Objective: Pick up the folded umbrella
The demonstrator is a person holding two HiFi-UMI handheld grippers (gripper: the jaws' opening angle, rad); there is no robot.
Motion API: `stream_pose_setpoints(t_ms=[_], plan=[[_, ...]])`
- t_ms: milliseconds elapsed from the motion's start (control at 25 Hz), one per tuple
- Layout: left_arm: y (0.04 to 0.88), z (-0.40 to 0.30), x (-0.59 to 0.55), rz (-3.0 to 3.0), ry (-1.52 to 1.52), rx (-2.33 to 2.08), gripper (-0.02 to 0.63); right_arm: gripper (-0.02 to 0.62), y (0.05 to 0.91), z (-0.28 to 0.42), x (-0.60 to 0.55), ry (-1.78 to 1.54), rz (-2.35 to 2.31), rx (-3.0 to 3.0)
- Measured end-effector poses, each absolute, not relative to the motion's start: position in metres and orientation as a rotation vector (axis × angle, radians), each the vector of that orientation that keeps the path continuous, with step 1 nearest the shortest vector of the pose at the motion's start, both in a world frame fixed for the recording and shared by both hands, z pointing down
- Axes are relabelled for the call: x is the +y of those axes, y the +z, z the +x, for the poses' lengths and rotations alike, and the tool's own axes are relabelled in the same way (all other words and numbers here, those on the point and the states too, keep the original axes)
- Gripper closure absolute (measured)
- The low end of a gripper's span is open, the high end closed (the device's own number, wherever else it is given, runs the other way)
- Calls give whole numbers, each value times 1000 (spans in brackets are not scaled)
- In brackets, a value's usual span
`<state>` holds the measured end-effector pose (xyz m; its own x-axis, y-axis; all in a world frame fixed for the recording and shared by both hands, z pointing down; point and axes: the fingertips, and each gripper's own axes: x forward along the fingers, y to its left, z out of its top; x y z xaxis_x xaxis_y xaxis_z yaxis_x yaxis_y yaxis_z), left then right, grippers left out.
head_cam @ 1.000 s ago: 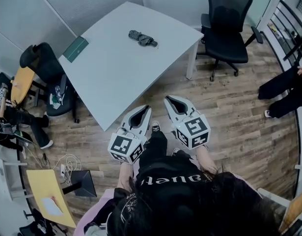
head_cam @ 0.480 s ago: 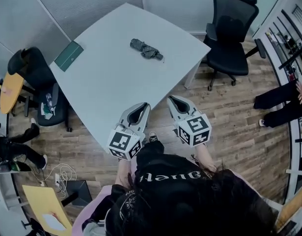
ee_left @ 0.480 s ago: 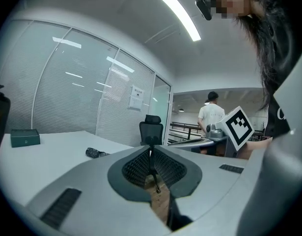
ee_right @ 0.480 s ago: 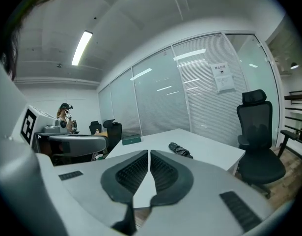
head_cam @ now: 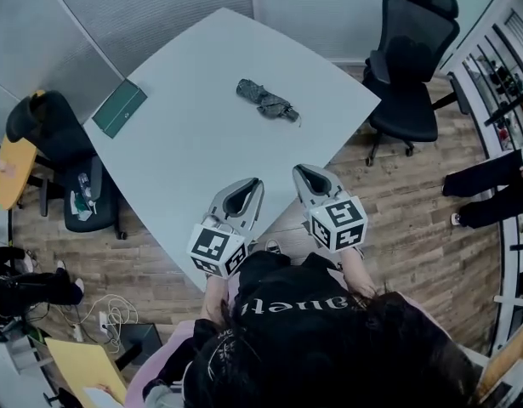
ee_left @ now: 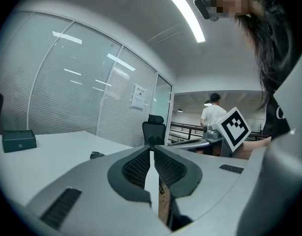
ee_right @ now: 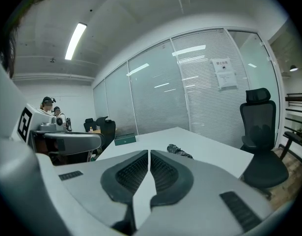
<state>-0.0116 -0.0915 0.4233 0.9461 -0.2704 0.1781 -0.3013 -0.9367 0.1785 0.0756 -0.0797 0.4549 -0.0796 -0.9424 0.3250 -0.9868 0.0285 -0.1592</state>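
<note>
Short of the umbrella: left tongs and right tongs both pressed together, empty, at the near edge of the bench.
Lies well ahead, mid-bench toward the far right side, flat and alone. Best to spread one pair first, come in low across its narrow width, and close on the bundled middle. At the far left corner, green box: shut, contents unseen.
</note>
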Motion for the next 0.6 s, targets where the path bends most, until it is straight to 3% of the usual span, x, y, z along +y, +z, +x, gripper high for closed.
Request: stream_pose_setpoints(t_ms=[600], plan=[[442,-13,-133,2815,240,-519,574,568,470,88,-142,513,1884,-2175]])
